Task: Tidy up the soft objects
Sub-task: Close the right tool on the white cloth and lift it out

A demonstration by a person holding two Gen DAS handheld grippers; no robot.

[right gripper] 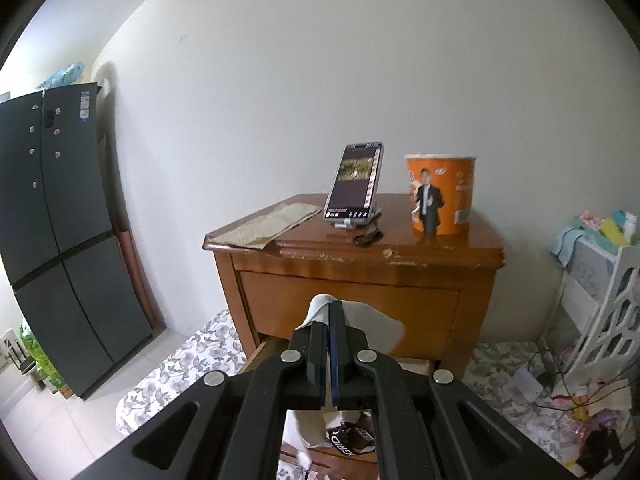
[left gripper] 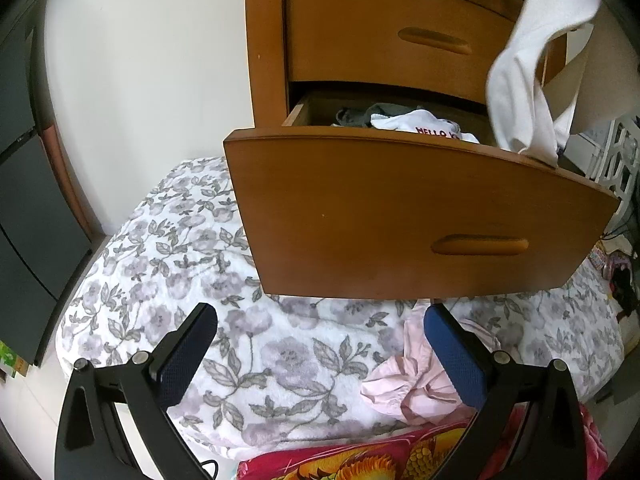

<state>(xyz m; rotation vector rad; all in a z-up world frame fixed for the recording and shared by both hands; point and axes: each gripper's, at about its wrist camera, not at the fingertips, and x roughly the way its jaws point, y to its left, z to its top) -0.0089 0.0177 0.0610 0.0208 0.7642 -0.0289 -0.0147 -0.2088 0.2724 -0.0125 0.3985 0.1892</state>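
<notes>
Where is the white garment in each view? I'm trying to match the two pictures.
Left wrist: the white garment hangs at upper right, over the open drawer.
Right wrist: bottom centre, pinched in the shut right gripper.
Shared landmark: the wooden nightstand.

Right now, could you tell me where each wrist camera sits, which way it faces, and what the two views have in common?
Left wrist: low over the floral blanket, looking up at the open drawer; the open left gripper frames a pink garment.
Right wrist: higher, facing the nightstand top with phone and orange cup; the right gripper is shut on a white cloth.
Shared: nightstand, white cloth, blanket, dark fridge.
</notes>
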